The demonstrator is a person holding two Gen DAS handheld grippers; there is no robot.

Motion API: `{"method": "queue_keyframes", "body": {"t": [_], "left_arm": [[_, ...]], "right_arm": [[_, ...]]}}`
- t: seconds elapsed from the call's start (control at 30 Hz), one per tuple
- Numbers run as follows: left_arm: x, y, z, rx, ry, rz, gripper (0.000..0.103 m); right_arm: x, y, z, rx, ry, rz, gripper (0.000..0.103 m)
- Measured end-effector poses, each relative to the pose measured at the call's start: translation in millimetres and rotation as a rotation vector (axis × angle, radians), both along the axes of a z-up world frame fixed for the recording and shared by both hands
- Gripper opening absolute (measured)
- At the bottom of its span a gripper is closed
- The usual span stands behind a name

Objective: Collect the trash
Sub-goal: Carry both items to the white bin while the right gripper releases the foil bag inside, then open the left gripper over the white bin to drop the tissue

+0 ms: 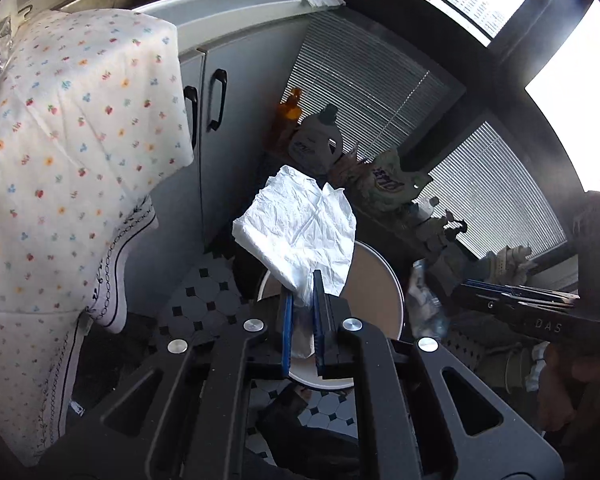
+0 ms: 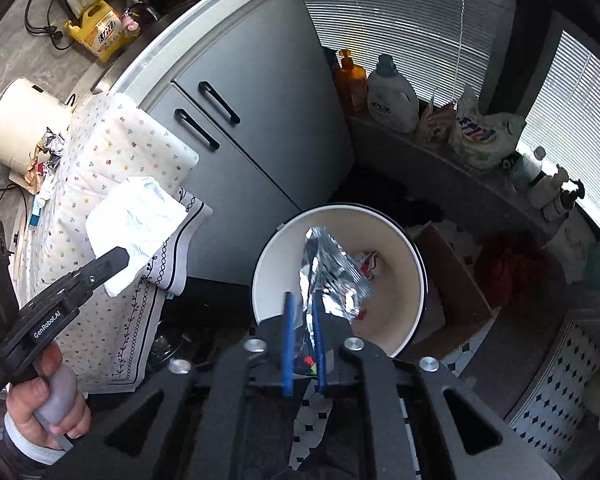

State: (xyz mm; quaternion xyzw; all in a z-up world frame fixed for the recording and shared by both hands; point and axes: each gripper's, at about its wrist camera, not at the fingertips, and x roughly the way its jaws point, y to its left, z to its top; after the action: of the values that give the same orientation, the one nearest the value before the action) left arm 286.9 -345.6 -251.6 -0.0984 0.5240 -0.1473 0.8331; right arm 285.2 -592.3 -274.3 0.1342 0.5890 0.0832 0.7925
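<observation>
The right wrist view looks down along the right gripper [image 2: 302,316], whose blue-padded fingers [image 2: 288,344] stand partly apart with a crumpled piece of silver foil wrapper [image 2: 332,268] between them. The foil lies against the right-hand pad, and a gap shows on the left-hand side; whether the pads press on it cannot be told. The foil hangs over the mouth of a round white waste bin with a dark rim [image 2: 276,260], which stands on a black-and-white tiled floor [image 2: 312,412] and already has some scraps at its bottom.

In the left wrist view the left gripper [image 1: 302,300] has its fingers [image 1: 286,320] closed tight on the lower corner of a crumpled white paper towel [image 1: 300,228]. The towel stands up from the pads, above the near edge of the same bin [image 1: 380,292]. The right wrist view shows this gripper from the side, held by a person's hand [image 2: 48,404] on a grey handle, with the towel in front of a tabletop draped in a white cloth printed with small flowers [image 2: 120,152].

Behind the cloth stands a grey cabinet with two black handles [image 2: 260,120]. A yellow detergent jug [image 2: 100,32] sits on the counter above it. An orange bottle [image 2: 350,80] and a white detergent jug [image 2: 392,100] stand on the ledge below slatted window blinds [image 2: 400,28].
</observation>
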Motion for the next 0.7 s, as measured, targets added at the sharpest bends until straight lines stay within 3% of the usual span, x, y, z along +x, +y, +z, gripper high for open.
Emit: {"method": "queue_keyframes", "body": {"t": [0.03, 0.43, 0.5, 0.63, 0.7], "left_arm": [[-1.5, -5.6, -3.7, 0.002, 0.010, -0.003, 0.009], [-8.9, -64.1, -33.9, 0.030, 0.086, -0.091, 0.010], [-6.5, -72.2, -37.4, 0.023, 0.103, -0.108, 0.021], [-6.8, -75.5, -32.1, 0.017, 0.076, -0.104, 0.060], [-6.8, -72.0, -26.9, 0.016, 0.060, -0.095, 0.065]], "right_arm": [[-2.5, -5.3, -1.1, -0.012, -0.011, -0.009, 0.054], [-24.8, -67.9, -2.3, -0.011, -0.017, -0.108, 0.053], [-29.6, -76.2, 0.0, -0.018, -0.020, -0.128, 0.053], [-36.4, -87.4, 2.7, -0.029, -0.026, -0.160, 0.054], [-37.8, -89.3, 2.7, -0.023, -0.026, -0.169, 0.055]]}}
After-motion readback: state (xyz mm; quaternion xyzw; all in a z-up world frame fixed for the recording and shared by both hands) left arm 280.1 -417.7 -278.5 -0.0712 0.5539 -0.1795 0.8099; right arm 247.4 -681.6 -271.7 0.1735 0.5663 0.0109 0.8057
